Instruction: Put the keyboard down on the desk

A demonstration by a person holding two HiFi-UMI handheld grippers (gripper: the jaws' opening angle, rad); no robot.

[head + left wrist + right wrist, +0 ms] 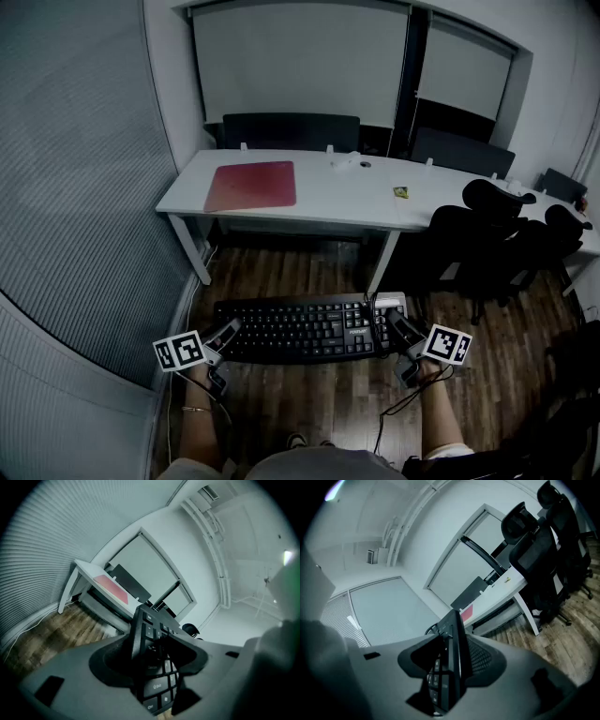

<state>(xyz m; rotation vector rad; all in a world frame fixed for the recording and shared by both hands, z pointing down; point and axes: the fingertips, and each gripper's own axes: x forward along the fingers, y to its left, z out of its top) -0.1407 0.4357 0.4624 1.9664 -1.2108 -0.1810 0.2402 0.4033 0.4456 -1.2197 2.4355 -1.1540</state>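
Observation:
A black keyboard [305, 328] hangs level above the wooden floor, in front of the white desk [366, 202]. My left gripper [225, 333] is shut on the keyboard's left end, and my right gripper [398, 330] is shut on its right end. In the left gripper view the keyboard [154, 667] stands edge-on between the two jaws, keys facing right. The right gripper view shows the keyboard [447, 667] clamped the same way, with its cable trailing down. A red mat [251, 185] lies on the desk's left part.
Black office chairs [487, 239] stand at the right of the desk. Small items lie on the desk, among them a yellow-green object [401, 192] and a white one [345, 162]. A louvred wall [75, 206] runs along the left. Dark chair backs show behind the desk.

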